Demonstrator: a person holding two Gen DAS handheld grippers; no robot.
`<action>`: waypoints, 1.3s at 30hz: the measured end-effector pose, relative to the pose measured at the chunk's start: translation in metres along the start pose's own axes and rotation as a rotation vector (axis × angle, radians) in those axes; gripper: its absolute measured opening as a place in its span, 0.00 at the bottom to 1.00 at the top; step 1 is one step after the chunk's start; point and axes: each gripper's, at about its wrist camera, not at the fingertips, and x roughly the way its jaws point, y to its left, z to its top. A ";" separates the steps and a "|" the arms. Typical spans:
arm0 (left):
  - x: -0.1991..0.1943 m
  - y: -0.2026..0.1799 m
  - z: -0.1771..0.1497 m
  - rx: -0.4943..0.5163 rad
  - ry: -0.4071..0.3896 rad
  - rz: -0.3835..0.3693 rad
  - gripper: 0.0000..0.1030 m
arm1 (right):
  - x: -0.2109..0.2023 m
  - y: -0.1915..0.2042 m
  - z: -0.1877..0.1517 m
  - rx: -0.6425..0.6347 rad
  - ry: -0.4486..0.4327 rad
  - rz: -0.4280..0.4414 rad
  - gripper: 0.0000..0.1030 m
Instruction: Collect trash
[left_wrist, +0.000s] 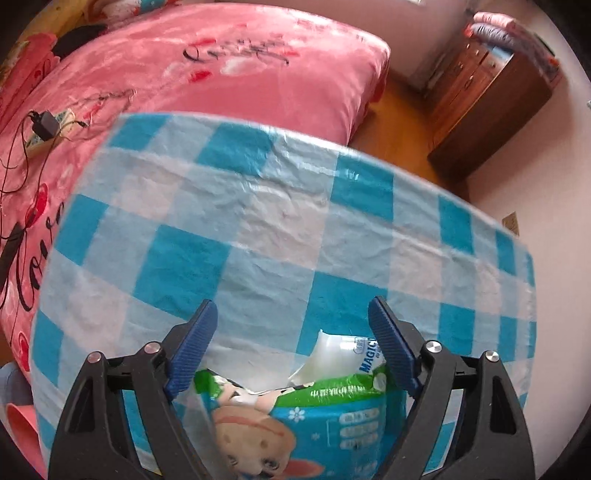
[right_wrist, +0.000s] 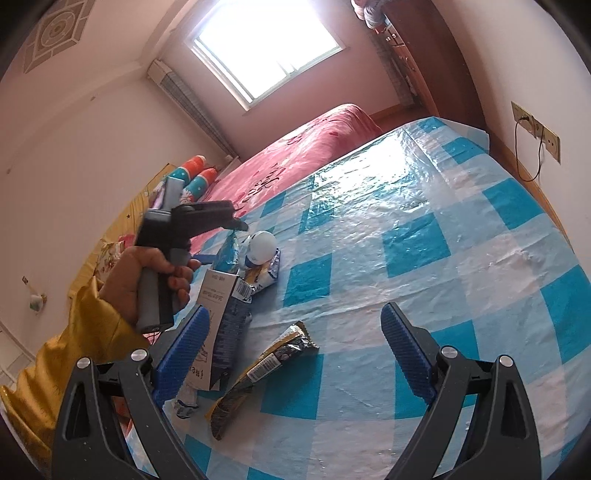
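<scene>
left claw (left_wrist: 291, 325) wide open over milk bag (left_wrist: 295, 417) | right claw (right_wrist: 295, 328) open, empty | risk: slick bag slips, snack wrapper (right_wrist: 266, 373) slides on glossy table (right_wrist: 424, 229) cover

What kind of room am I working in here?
Most likely a home bedroom: a bed under a pink blanket, a wooden wardrobe by the wall, and a table with a blue checked cover carrying wrappers.
</scene>
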 end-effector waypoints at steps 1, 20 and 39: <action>0.003 0.000 -0.002 -0.005 0.012 0.003 0.77 | 0.000 -0.001 0.000 0.003 0.000 0.000 0.90; -0.038 -0.022 -0.114 0.132 -0.027 -0.138 0.76 | -0.011 -0.008 0.001 0.000 -0.006 -0.023 0.90; -0.127 0.119 -0.185 0.019 -0.178 -0.054 0.76 | 0.013 0.036 -0.033 -0.136 0.168 0.013 0.90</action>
